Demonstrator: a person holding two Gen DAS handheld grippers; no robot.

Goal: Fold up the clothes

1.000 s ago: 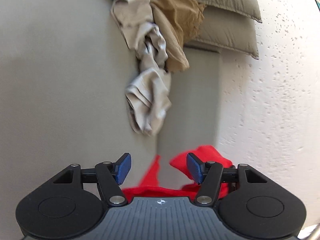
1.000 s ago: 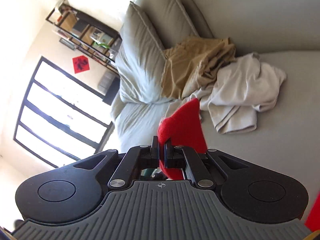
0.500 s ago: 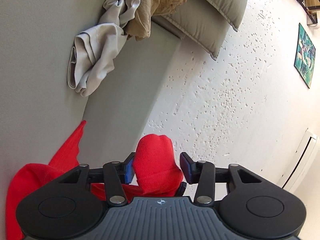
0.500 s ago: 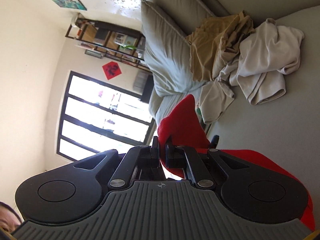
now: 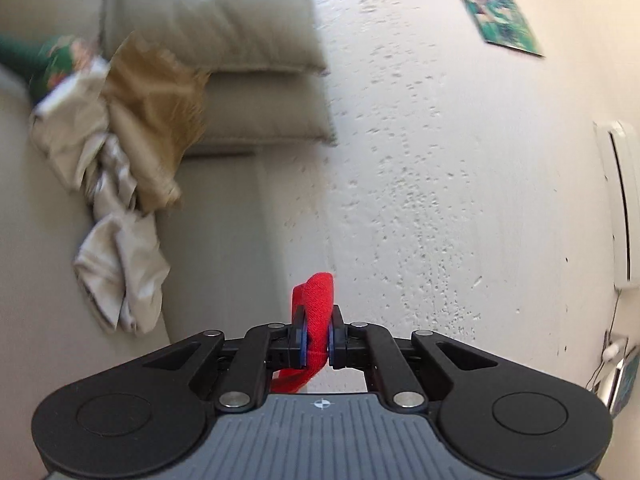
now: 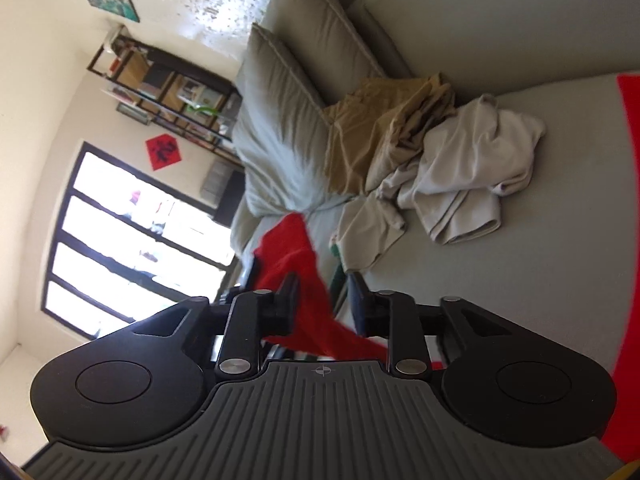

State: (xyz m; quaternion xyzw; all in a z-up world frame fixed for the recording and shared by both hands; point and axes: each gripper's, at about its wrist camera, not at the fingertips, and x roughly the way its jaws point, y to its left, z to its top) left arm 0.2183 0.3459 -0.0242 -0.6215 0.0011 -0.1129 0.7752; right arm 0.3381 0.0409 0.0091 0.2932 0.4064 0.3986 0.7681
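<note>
We're clamping the left gripper (image 5: 316, 338) shut on the red garment (image 5: 316, 300) now. The right gripper (image 6: 322, 306) is opening up, letting the cloth go slack between its jaws.

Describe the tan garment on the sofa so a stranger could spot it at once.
Find the grey sofa and its two stacked back cushions. The tan garment lies crumpled against the lower cushion. It is mustard brown, unlike the pale beige garment heaped beside it and the red garment nearer the camera.
</note>
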